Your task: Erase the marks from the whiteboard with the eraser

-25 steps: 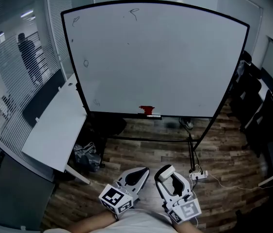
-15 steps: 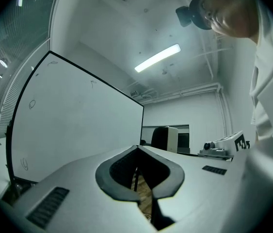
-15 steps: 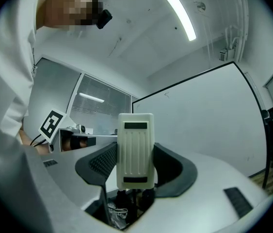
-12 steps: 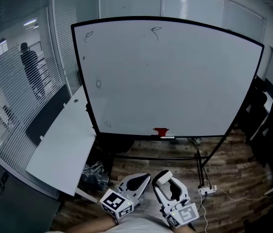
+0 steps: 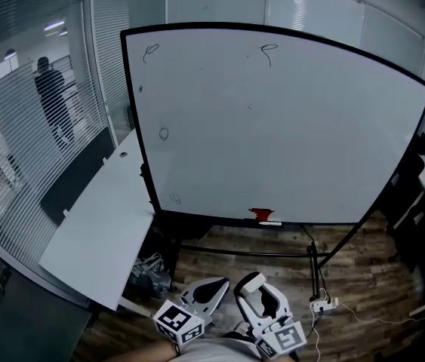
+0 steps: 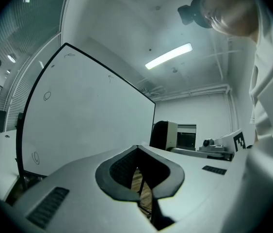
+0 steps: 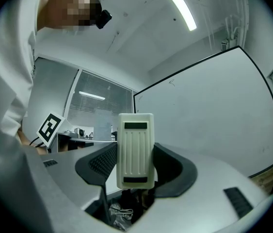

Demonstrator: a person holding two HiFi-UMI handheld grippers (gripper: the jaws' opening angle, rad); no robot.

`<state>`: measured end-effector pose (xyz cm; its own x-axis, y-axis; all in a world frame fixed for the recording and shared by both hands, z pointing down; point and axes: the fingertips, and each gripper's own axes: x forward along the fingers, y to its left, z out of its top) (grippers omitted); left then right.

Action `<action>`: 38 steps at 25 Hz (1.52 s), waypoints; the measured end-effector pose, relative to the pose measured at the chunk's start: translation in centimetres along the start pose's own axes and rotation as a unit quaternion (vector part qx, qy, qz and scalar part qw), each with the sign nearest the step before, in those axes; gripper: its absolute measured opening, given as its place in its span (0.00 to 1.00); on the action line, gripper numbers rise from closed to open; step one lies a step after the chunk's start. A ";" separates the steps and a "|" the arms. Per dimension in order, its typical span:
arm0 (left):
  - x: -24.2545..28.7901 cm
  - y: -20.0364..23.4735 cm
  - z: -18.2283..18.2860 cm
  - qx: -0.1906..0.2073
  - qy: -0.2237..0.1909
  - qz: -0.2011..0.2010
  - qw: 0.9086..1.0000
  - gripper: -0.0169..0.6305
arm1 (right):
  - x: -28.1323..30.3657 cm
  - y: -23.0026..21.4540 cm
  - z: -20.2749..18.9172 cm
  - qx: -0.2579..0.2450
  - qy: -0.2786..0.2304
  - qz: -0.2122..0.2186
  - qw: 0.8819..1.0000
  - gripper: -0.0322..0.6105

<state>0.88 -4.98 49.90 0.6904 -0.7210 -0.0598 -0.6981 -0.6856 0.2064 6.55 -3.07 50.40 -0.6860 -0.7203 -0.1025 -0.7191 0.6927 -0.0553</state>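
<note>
Right tongs (image 5: pixel 251 283) clamp the eraser (image 7: pixel 135 149), left tongs (image 5: pixel 214 285) pinched together empty, whiteboard (image 5: pixel 287 142) well apart.

White desk (image 5: pixel 95 236) left, person (image 5: pixel 52 96) behind glass (image 5: pixel 12 149), power strip (image 5: pixel 323 305) on floor (image 5: pixel 363 274)

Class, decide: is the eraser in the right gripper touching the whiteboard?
Apart. In the head view the eraser, clamped in the right gripper, sits well short of the whiteboard, with floor between.
</note>
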 end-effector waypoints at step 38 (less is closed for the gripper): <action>22.6 12.5 8.5 0.062 -0.055 0.067 0.994 0.04 | 14.1 -22.4 5.9 -0.024 -0.040 0.098 0.994 0.41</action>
<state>6.14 -30.71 42.86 0.5700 -0.8082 -0.1482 -0.8048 -0.5855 0.0974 13.64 -28.50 44.36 -0.8041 -0.5647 -0.1858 -0.5778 0.8159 0.0209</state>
